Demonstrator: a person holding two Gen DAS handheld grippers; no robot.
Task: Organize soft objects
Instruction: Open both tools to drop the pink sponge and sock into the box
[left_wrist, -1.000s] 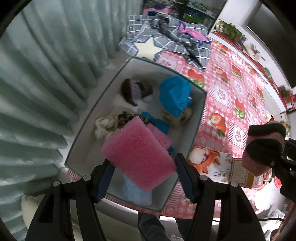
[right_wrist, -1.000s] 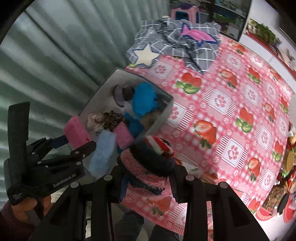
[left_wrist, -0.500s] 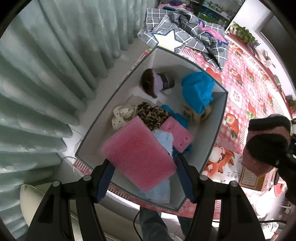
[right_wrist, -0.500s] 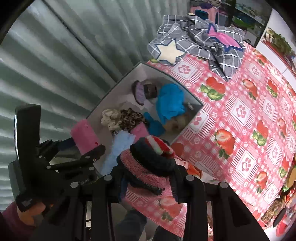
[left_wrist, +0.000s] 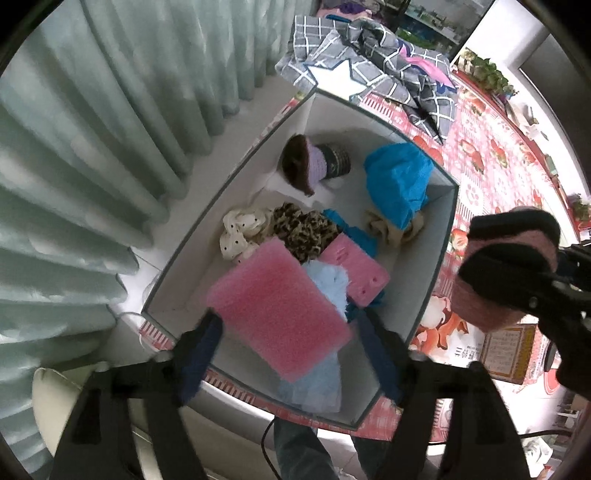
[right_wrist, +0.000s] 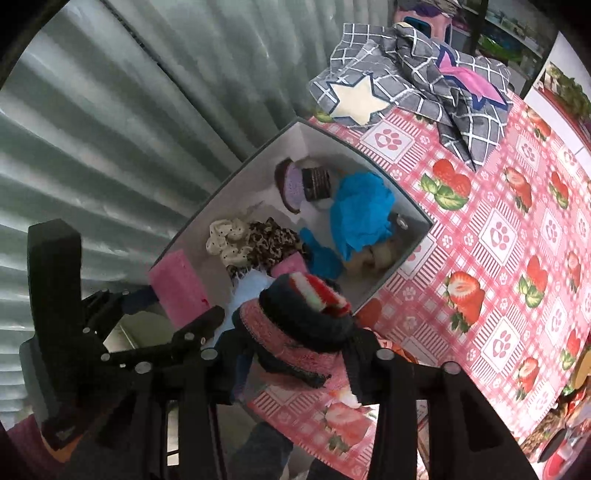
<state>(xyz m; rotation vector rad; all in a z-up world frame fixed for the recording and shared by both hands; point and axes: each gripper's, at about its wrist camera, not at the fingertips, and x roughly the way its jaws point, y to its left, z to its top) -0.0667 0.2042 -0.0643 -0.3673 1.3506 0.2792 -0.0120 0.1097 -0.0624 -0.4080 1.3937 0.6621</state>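
My left gripper (left_wrist: 288, 332) is shut on a pink foam sponge (left_wrist: 277, 306) and holds it above the near end of a grey-white storage box (left_wrist: 439, 251). The sponge also shows in the right wrist view (right_wrist: 177, 288). My right gripper (right_wrist: 295, 350) is shut on a rolled pink and dark knitted sock (right_wrist: 299, 325), held over the box's near right corner; it shows in the left wrist view (left_wrist: 506, 266). In the box lie a blue cloth (left_wrist: 399, 184), a leopard scrunchie (left_wrist: 303, 229), a cream dotted scrunchie (left_wrist: 240, 232), a second pink sponge (left_wrist: 358, 269), a light blue cloth (left_wrist: 325, 284) and a brown-purple sock roll (left_wrist: 314, 166).
The box (right_wrist: 410, 247) stands at the left edge of a table with a pink strawberry-print cloth (right_wrist: 498, 236). A grey checked blanket with a star (right_wrist: 406, 92) lies beyond it. A green curtain (left_wrist: 92, 147) hangs to the left. A printed card (left_wrist: 506, 350) lies right of the box.
Both grippers have moved further over the box, which now sits more centrally in both views. The grips on the sponge and the sock are unchanged.
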